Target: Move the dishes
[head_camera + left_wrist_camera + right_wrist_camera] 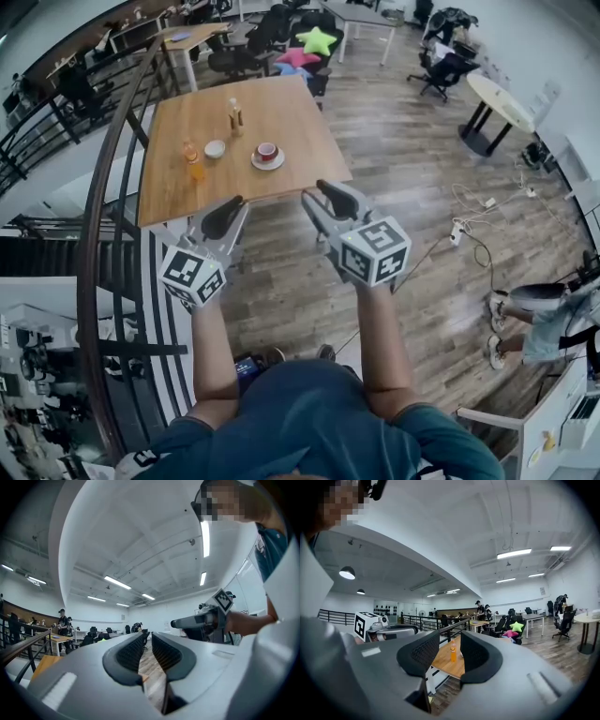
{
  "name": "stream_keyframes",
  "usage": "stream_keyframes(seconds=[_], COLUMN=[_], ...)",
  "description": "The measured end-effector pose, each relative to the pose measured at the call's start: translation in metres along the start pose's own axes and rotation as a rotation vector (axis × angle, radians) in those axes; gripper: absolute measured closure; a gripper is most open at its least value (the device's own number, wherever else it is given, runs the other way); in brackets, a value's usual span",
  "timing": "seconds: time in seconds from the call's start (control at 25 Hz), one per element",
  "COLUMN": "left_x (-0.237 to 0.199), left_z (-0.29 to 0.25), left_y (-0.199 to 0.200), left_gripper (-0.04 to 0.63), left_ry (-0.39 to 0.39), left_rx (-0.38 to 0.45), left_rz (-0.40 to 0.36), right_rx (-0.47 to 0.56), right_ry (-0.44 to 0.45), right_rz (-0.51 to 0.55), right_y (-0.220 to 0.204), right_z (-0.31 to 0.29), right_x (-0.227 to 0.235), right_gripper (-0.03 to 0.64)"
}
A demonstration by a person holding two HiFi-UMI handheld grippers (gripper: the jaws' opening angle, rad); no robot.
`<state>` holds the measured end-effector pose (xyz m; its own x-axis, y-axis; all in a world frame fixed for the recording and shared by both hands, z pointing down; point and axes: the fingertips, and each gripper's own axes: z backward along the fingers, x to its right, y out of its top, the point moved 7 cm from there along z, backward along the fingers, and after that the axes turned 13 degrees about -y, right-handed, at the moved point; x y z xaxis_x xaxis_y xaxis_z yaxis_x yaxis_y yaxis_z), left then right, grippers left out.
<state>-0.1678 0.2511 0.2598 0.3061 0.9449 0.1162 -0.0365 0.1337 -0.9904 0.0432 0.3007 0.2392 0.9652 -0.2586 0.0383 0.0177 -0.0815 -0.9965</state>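
The left grey claw [228, 208] is pinched shut, empty; the right grey claw [317, 195] stands wide open, holding nothing.

The square tan wooden table [300, 112] looked matt. On it, the round white saucer [267, 162] looked smooth; the surrounding plank floor [412, 159] showed grain.

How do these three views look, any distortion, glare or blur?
Head view: heavy fisheye, the handrail bows; the table is evenly lit. Left gripper view: a ceiling strip light glares; the corners are black. Right gripper view: dark corners too, with the orange bottle small but clear.
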Motion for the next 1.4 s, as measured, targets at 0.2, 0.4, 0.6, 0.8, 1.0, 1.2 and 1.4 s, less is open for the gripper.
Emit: stream_keyframes(seconds=[0.2, 0.4, 0.6, 0.8, 1.0, 1.2, 1.4], left_x=[-0.009, -0.022, -0.035, -0.045, -0.055, -0.069, -0.082], left_z=[0.007, 0.014, 0.024, 0.032, 0.035, 0.039, 0.037], left_y=[-0.005, -0.010, -0.011, -0.013, -0.010, -0.015, -0.020], left_gripper=[0.528, 0.506, 0.491, 0.483, 0.477, 0.476, 0.476], left_ry=[-0.010, -0.027, -0.049, -0.052, -0.047, -0.020, 0.019], left_rx=[-0.002, 0.000, 0.019, 0.041, 0.044, 0.030, 0.012], left_rz=[0.004, 0.017, 0.024, 0.032, 0.037, 0.037, 0.024], right_rx=[-0.006, -0.008, 0.006, 0.000, -0.004, -0.010, -0.001], right_ry=[-0.013, -0.024, -0.039, -0.040, -0.033, -0.006, 0.034], right_rz=[-0.002, -0.023, -0.063, -0.051, -0.052, -0.066, -0.083], right_y=[-0.003, -0.005, -0.001, 0.000, 0.007, 0.002, -0.003], right_z=[-0.006, -0.017, -0.025, -0.033, -0.046, -0.066, -0.088], right_x=[-0.008, -0.019, -0.031, -0.044, -0.046, -0.046, -0.038], right_gripper=[0.489, 0.489, 0.489, 0.489, 0.489, 0.489, 0.489])
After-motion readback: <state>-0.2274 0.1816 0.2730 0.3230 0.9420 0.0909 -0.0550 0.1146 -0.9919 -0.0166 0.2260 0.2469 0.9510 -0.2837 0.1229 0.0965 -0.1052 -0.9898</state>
